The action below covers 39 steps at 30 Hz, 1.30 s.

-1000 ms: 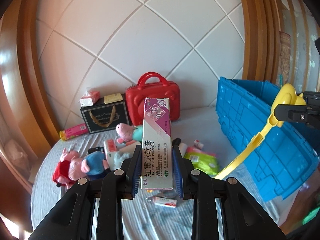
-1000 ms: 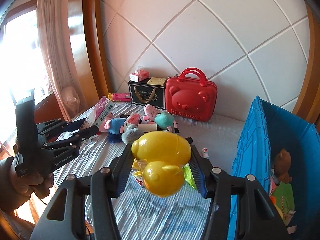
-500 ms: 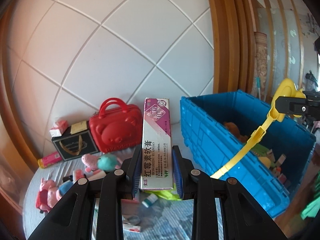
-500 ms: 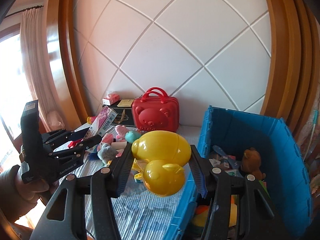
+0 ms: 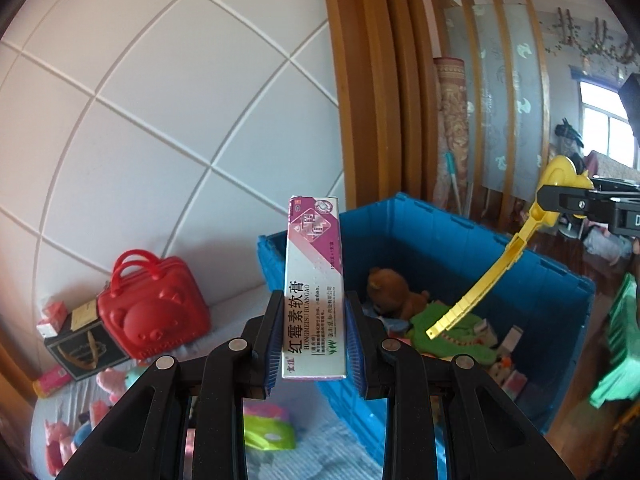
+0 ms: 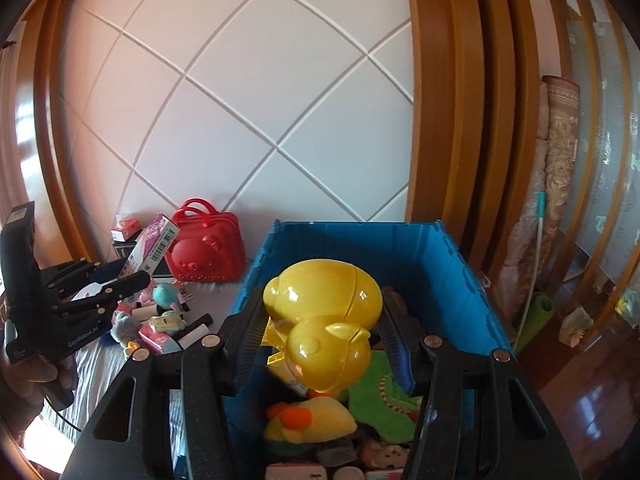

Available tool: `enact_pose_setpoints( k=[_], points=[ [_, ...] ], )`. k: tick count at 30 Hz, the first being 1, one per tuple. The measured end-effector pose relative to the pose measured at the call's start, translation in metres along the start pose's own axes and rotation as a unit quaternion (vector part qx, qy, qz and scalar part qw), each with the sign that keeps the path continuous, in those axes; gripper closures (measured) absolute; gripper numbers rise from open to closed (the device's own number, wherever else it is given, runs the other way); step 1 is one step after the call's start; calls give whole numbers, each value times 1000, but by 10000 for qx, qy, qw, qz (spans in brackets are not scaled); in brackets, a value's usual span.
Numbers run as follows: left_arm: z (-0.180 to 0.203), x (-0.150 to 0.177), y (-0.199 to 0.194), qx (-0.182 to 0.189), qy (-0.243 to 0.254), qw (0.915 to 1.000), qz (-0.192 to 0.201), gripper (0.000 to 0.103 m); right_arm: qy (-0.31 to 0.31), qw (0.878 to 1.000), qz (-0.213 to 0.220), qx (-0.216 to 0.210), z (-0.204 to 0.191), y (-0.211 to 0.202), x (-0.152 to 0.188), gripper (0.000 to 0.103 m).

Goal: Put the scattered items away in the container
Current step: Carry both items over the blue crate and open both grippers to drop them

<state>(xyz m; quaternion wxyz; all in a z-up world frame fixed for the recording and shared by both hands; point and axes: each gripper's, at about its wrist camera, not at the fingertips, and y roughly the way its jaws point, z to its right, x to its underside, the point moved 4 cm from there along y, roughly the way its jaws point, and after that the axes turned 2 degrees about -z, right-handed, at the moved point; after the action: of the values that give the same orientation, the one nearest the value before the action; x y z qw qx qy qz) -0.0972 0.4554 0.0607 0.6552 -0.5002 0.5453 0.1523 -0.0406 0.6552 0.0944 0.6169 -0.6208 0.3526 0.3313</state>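
Blue bin (image 6: 448,264): only right wrist shows yellow plush (image 6: 316,420).

Blue crate (image 6: 360,248), yellow duck toy (image 6: 324,312), red case (image 6: 206,252) (white diamond-quilted wall (image 6: 248,100)).

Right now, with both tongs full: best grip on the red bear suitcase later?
Take the red bear suitcase by its arched top handle, coming from above. It stands upright with the handle clear, and the molded body looks too wide for the tongs.
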Motion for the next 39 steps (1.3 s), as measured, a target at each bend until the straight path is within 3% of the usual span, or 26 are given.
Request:
enact_pose_setpoints(
  k=[13, 24, 26, 27, 28, 30, 39],
  points=[
    [71, -55, 51, 574, 304, 9979, -43, 76, 320, 9978, -309, 490, 60, -4, 26, 50],
    [87, -86, 90, 724, 228, 9971, -13, 74, 405, 9950, -575, 711, 91, 9, 31, 50],
    [83, -91, 96, 741, 99, 9972, -2, 38, 326, 9943, -638, 788, 92, 15, 31, 49],
    [81, -93, 98, 674, 31, 9977, 57, 3, 288, 9936, -713, 823, 93, 20, 31, 46],
    [77, -95, 96, 588, -33, 9981, 178, 1, 284, 9933, -732, 842, 93, 24, 32, 23],
    [74, -95, 97, 513, -49, 9985, 195, 1, 298, 9943, -669, 773, 91, 26, 31, 0],
    [39, -65, 98, 167, -266, 9995, -39, 1, 309, 9959, -702, 476, 80, 42, 26, 0]
  ],
)
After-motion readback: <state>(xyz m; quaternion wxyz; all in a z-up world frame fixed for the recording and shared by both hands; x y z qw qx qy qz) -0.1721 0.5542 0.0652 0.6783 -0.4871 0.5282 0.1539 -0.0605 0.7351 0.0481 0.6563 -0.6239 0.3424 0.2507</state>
